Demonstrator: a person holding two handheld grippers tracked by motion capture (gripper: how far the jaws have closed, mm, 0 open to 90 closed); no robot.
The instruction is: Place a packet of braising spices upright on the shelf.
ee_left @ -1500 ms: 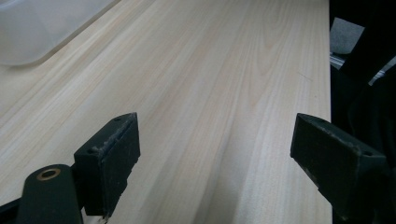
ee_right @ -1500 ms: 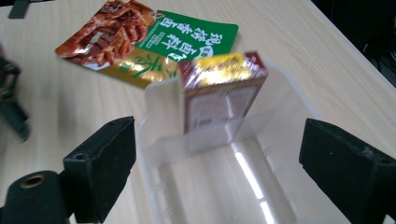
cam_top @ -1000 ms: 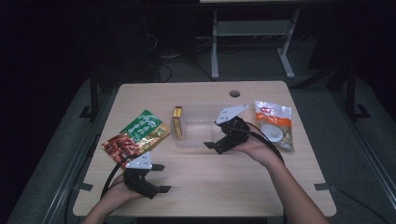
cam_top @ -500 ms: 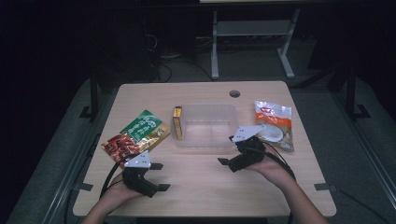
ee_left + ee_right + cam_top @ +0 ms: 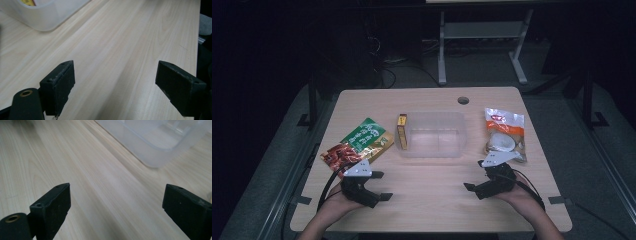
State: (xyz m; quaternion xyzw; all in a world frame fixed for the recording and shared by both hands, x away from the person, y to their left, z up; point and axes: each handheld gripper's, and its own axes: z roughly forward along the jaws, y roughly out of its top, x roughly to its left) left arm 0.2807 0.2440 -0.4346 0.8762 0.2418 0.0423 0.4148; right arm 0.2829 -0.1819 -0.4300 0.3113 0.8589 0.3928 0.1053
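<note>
Sitting mid-table, a clear rectangular plastic tub [image 5: 432, 134] is catching light on rounded corners; a narrow yellow box [image 5: 402, 132] is lying against its left wall. Both hands are resting low on pale woodgrain table [image 5: 427, 200], left gripper [image 5: 381, 186] and right gripper [image 5: 472, 181] spread wide, gripping nothing. Packet print is staying illegible.
</note>
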